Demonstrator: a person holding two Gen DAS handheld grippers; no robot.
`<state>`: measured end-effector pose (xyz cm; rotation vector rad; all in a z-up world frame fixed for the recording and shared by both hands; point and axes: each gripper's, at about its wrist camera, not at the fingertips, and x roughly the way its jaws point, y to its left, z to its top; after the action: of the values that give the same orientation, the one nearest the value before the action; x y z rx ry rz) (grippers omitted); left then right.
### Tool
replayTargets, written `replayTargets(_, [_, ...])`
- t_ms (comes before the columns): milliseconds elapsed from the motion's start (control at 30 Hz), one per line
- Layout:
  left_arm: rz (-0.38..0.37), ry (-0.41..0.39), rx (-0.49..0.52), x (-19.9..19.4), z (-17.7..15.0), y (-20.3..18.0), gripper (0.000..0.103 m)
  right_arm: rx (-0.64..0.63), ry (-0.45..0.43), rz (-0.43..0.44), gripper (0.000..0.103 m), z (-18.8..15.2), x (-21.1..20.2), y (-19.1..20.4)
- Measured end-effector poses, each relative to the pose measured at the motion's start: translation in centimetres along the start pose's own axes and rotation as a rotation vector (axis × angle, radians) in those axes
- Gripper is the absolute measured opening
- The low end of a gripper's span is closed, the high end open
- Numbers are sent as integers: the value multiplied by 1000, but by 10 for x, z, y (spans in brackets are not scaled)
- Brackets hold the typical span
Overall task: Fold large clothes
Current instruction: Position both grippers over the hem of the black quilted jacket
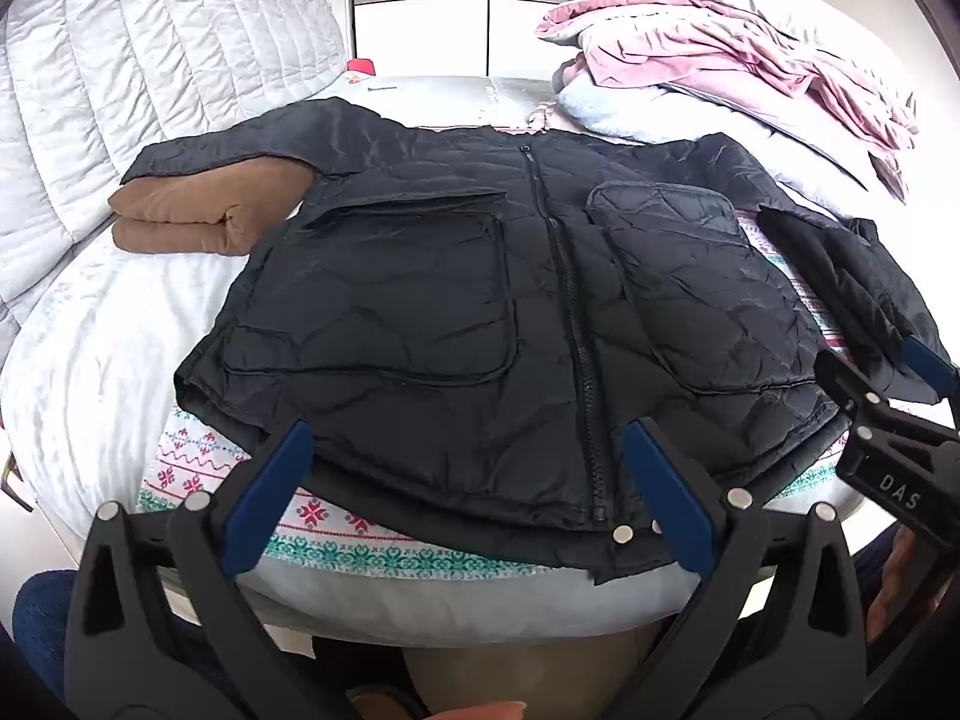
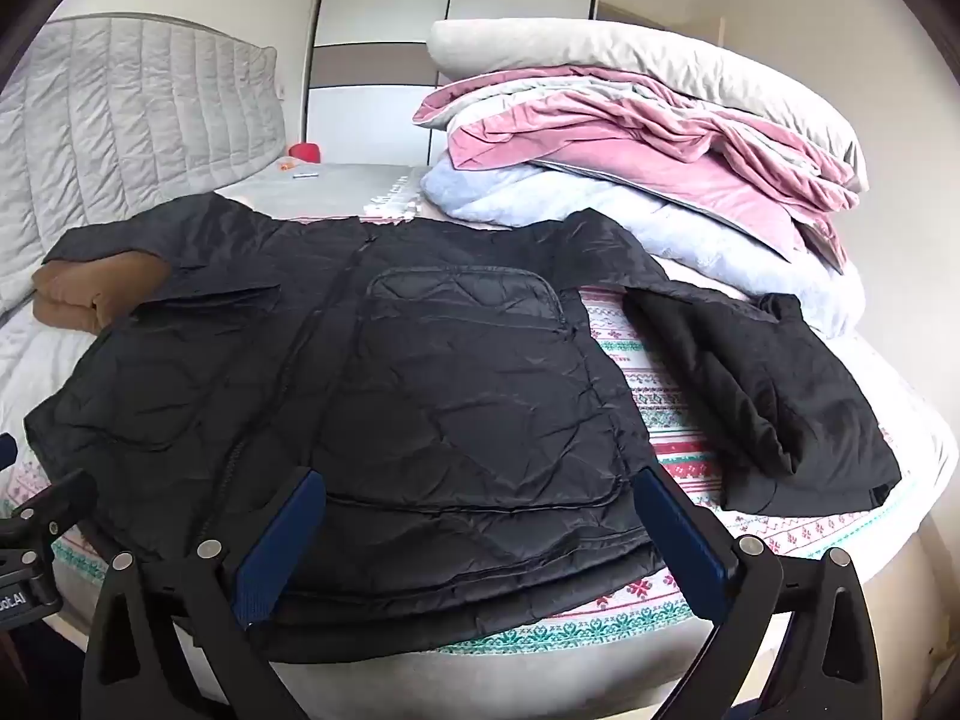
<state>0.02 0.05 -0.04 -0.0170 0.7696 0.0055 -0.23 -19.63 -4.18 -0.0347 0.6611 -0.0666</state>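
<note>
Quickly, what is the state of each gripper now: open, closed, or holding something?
Left gripper: jaws open, holding nothing, above the hem of the black jacket.
Right gripper: jaws open, holding nothing.

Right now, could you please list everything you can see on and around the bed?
jacket: one, black quilted, spread flat, zipped, on the bed.
folded cloth: one, brown, under the jacket's sleeve by the headboard.
patterned sheet: one, white with red and green motifs, under the jacket.
bedding pile: one, pink, grey and pale blue, behind the jacket.
headboard: one, grey, quilted.
wardrobe: one, white, background.
left tool: open, above the hem.
right tool: open, above the hem.
</note>
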Motion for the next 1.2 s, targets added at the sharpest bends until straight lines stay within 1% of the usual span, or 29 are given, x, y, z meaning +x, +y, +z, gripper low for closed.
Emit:
replayTargets(67, [-2,4,-8,1,0,2,103,8,1,-3,103,1,0,0])
replayTargets(167, [1,2,-16,1,-1,3,103,13,-23,-10,103,1,-2,-2])
replayTargets(367, [29,-9,-10,7,4,9,103,12,-33,-20,103,1,-4,-1])
replayTargets(467, [34,-9,-12,11,6,10,103,14,-54,-28,103,0,-5,-1])
replayTargets(500, [41,-16,-13,9,1,9,103,8,-54,-35,103,0,-6,-1])
replayTargets(567, [46,-17,-15,10,0,10,103,10,-55,-38,103,-1,-6,-2])
replayTargets(633, [60,-35,-4,9,0,11,103,14,-49,-37,103,-1,-6,-3])
replayTargets(700, [45,-15,-16,10,0,11,103,9,-50,-46,103,-2,-7,-2])
replayTargets(833, [47,-39,-17,10,0,13,103,18,-70,-49,103,-1,-8,-4])
replayTargets(933, [44,-47,-45,12,4,23,103,30,-68,-24,103,-2,-8,-5])
replayTargets(1000, [55,-38,-90,14,8,39,103,50,-67,-2,103,-3,-7,-10])
replayTargets(1033, [62,-16,-99,16,9,43,103,56,-63,9,103,-3,-5,-12])
replayTargets(1133, [87,-6,-149,18,11,68,103,49,-28,98,103,-4,5,-20])
replayTargets(1167, [96,0,-159,19,12,74,103,50,-18,117,103,-3,8,-26])
replayTargets(1200, [106,6,-172,21,12,81,103,60,-20,114,103,-3,9,-34])
